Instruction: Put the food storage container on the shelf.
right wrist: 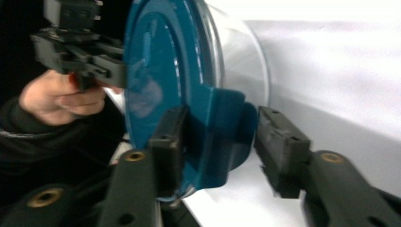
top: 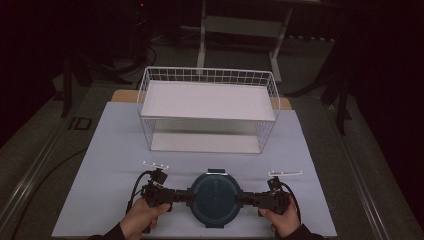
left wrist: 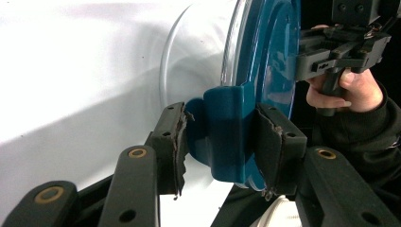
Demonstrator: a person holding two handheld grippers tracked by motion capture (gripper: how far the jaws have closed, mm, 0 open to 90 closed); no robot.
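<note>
A round container [top: 215, 199] with a dark teal lid and a clear glass body sits on the desk [top: 115, 150] near the person's edge, in front of a white wire basket rack [top: 207, 107]. Teal latch tabs jut from its sides. The left claw [top: 184, 196] is clamped on the left tab [left wrist: 227, 137]. The right claw [top: 244, 199] straddles the right tab [right wrist: 222, 132], one pad touching, the other apart.
</note>
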